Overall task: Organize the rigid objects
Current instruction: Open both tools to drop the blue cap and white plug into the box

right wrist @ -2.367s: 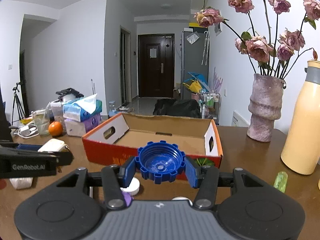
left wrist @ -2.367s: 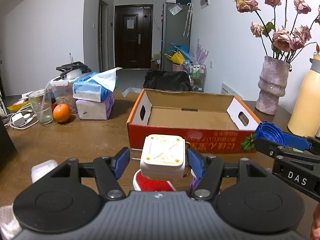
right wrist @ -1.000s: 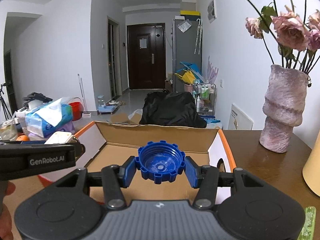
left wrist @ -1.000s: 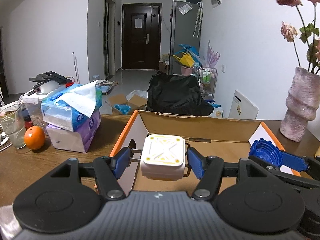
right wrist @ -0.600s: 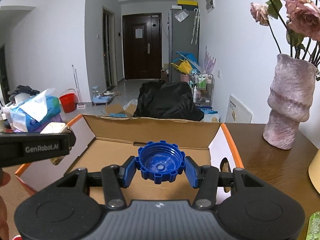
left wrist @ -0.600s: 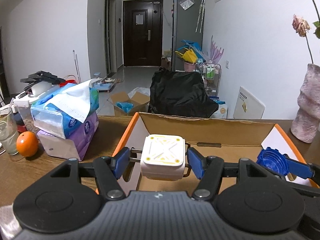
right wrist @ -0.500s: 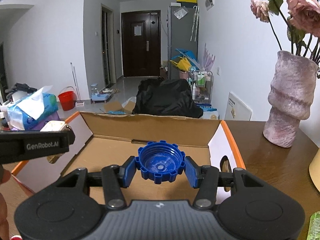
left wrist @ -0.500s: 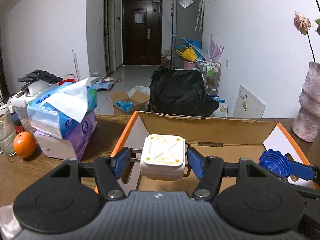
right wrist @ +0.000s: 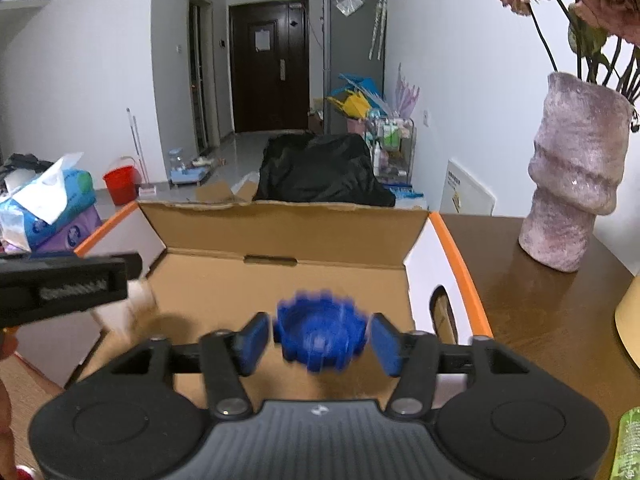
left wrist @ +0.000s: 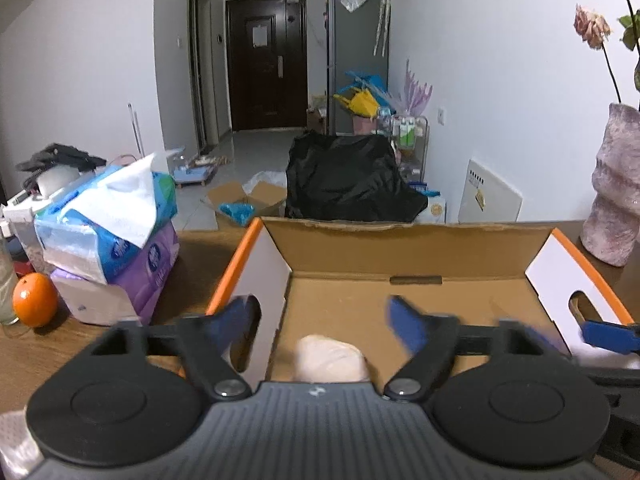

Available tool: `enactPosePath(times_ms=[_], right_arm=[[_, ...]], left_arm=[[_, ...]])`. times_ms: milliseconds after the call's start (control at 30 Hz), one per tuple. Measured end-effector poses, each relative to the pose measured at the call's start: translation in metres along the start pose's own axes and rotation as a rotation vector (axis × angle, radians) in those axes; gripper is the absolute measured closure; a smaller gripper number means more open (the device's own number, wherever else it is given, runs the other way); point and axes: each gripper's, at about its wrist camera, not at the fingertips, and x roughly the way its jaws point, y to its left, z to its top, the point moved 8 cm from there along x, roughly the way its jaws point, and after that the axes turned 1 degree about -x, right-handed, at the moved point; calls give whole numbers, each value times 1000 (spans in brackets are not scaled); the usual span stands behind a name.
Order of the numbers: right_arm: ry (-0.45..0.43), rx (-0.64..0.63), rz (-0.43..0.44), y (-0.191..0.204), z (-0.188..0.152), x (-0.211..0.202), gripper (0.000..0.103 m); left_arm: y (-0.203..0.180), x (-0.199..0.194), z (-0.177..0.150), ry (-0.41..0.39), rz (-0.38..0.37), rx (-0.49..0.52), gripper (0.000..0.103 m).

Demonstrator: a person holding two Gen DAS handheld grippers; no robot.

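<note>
**Q:** What stage of the task is shown?

**A:** Release is under way. The left gripper is spread wide over the cardboard box; the white block, blurred, is seen below its fingers, apart from both pads. The right gripper is parted as well, and the blue cap, also blurred, is seen between the pads without contact on either. Landing inside the box is judged likely but cannot be confirmed.

**Q:** What materials are noted?

**A:** Corrugated brown board with orange rims; a notched, hard plastic cap; a smooth, rounded white casing.
</note>
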Motion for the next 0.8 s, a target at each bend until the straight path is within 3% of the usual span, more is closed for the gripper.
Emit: enactPosePath(times_ms=[67, 133, 800], right_arm=[[0, 3, -19, -3, 0, -1, 8], [-9, 13, -35, -6, 0, -1, 3], [-26, 1, -15, -3, 2, -22, 1]], left_arm=[[2, -2, 1, -9, 16, -3, 0], [3, -1, 1, 3, 12, -19, 0], [13, -26, 6, -17, -2, -64, 0]])
